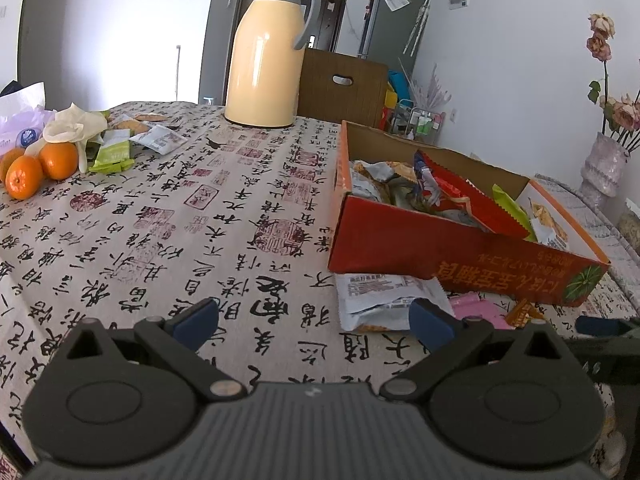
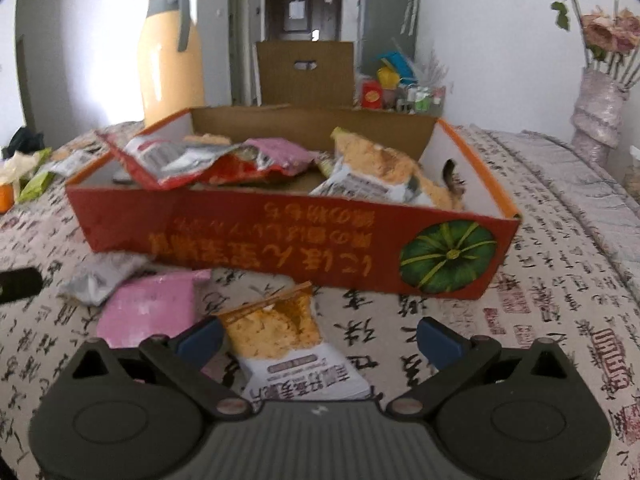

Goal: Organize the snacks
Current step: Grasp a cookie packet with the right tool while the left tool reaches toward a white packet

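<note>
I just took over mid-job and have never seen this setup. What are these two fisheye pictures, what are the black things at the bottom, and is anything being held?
Each picture looks forward from a camera on a hand-held claw; no robot arm. Left claw and right claw are both open and hold nothing. On the calligraphy-print tablecloth stands a red cardboard box with snack packets inside. In front of it lie a loose orange cracker packet, a pink packet and a grey packet. Farther left are oranges and a yellow thermos jug.
</note>
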Demonstrator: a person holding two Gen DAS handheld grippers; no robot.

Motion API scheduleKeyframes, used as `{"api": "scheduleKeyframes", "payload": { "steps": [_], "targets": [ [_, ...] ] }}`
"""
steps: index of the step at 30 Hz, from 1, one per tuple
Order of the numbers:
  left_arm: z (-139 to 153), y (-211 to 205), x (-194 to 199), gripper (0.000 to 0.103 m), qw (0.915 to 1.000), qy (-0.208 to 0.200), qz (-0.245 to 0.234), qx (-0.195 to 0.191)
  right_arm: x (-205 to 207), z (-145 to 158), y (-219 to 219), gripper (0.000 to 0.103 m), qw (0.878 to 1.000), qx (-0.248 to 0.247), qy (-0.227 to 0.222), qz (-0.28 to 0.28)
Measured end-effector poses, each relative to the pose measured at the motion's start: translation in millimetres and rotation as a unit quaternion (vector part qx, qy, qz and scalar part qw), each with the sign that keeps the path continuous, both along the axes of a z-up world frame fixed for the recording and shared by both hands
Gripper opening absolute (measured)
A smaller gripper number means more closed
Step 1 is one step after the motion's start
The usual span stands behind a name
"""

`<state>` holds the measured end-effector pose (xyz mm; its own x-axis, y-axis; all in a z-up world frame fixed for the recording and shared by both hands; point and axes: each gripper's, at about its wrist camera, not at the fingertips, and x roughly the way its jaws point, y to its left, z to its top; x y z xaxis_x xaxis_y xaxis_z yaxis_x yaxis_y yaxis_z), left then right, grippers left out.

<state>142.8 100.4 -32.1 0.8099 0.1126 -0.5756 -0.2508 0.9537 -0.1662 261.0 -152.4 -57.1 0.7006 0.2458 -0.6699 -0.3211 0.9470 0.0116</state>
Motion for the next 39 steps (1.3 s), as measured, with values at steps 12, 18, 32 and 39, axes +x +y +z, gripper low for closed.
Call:
{"api": "scheduleKeyframes", "payload": {
  "steps": [12, 18, 32, 39],
  "targets": [
    [-1.0, 0.0, 0.4, 0.103, 1.0, 0.001, -0.002, -0.004, 0.5, -7.1, 3.6, 0.092, 1.0, 0.014, 0.003, 0.018],
    [-1.3, 0.2, 0.6, 0.103, 1.0, 0.0, -0.003, -0.005, -7.8, 1.1, 6.4, 0.042, 0.998, 0.019, -0.006, 0.055],
    [-1.3, -0.3, 3.5, 0.103, 0.9999, 0.011, 0.001, -0.002, -19.5, 9.6, -14.2, 0.039, 0.999, 0.033, -0.036, 0.014],
    [14.9, -7.2, 1.2, 0.103, 0.9999, 0.013, -0.006, 0.005, -23.0, 14.6, -37.6, 0.039, 0.998, 0.04, -0.054, -0.013]
  ]
}}
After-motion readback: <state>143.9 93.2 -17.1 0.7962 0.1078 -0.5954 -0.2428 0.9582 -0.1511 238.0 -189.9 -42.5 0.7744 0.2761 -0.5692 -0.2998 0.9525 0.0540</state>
